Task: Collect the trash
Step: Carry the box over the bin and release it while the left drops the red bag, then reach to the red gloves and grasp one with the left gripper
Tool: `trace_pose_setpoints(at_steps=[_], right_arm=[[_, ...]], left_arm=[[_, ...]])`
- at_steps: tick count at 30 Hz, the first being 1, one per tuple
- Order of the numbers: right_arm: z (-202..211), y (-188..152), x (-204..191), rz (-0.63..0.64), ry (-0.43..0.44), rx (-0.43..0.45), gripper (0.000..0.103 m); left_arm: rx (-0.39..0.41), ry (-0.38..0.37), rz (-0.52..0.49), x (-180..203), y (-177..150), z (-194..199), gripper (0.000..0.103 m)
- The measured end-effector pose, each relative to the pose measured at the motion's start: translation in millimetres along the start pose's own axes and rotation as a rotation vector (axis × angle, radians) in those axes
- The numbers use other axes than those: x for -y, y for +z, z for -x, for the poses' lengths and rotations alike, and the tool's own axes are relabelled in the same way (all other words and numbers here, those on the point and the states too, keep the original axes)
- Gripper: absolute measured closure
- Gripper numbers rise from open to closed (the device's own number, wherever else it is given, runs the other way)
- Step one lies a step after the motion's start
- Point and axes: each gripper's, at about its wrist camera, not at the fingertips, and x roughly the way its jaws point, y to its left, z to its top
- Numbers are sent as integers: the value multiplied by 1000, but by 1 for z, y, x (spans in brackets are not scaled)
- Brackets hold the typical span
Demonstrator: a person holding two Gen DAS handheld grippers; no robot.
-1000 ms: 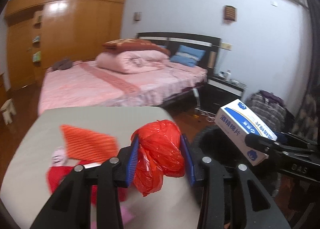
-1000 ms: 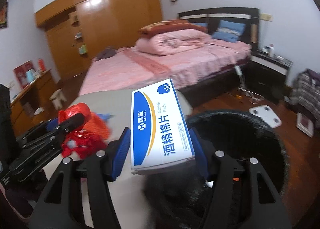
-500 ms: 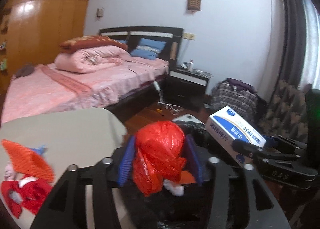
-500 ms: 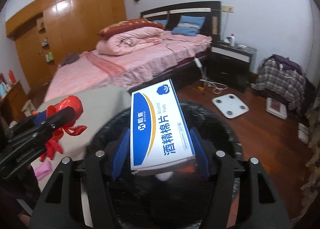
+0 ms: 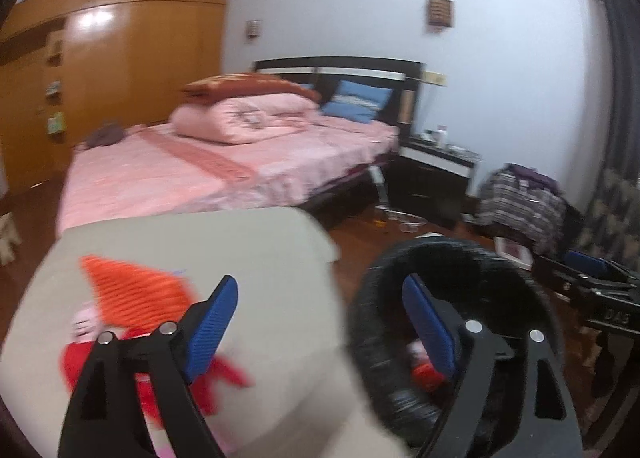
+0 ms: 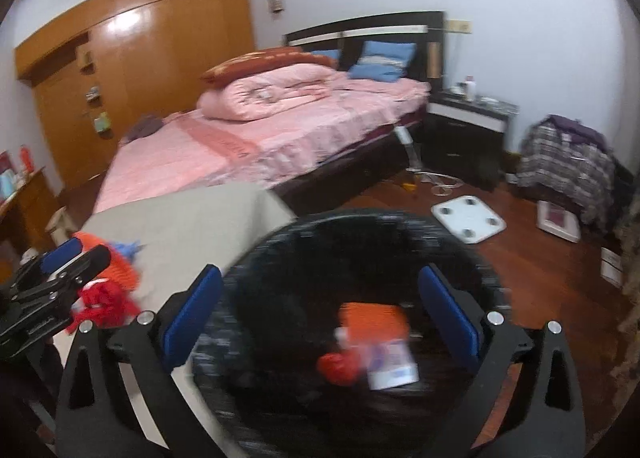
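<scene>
The table, a grey-beige surface, fills the lower left of both wrist views, and the black bin stands just off its right-hand edge. The right gripper hangs over the bin's mouth, and its jaws, which have just been opening, stand wide with nothing between them; beneath them in the bin lie the blue-and-white box, a red bag and an orange piece, all blurred. The left gripper straddles the gap between table edge and bin rim; its jaws have likewise just been opening, and they too are spread and empty. The trash left to collect lies on the table, down and to the left of the left jaws: an orange netted piece with red scraps just beside it nearer the camera. The left hand is plainly the nearer one and would probably swing leftward to reach them. The netted piece's long axis seems to run roughly across the view, though blur leaves this uncertain.
</scene>
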Motion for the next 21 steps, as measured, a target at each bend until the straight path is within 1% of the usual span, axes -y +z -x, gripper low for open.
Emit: trace_pose_setpoints(at_steps=[3,7,10,12,15,16,19,21], right_arm=[[-11,-2,-40,35,76,-21,7],[-25,-6,-95,94,177,-23,7],[-32,-9,-127,119,225,-27,7],[-35,-12,-144,149,239,-27,7],[-44,-16,-166,186,256,-43,7],[-48,-18,-172,193,260,-51,7],[-57,-19,-181,205,264,-72,7],[-63,-21,-185,215,260,-87,7]], left_arm=[[7,118,21,-42,-10,16,20],[-10,228,60,-88,-23,27,20],[-30,307,93,-123,-36,32,20],[-42,337,114,-138,-43,35,22],[-78,384,150,-167,-58,34,29],[-87,391,157,-172,-62,34,33],[-118,399,189,-188,-73,29,40],[-138,397,196,-195,-79,24,42]])
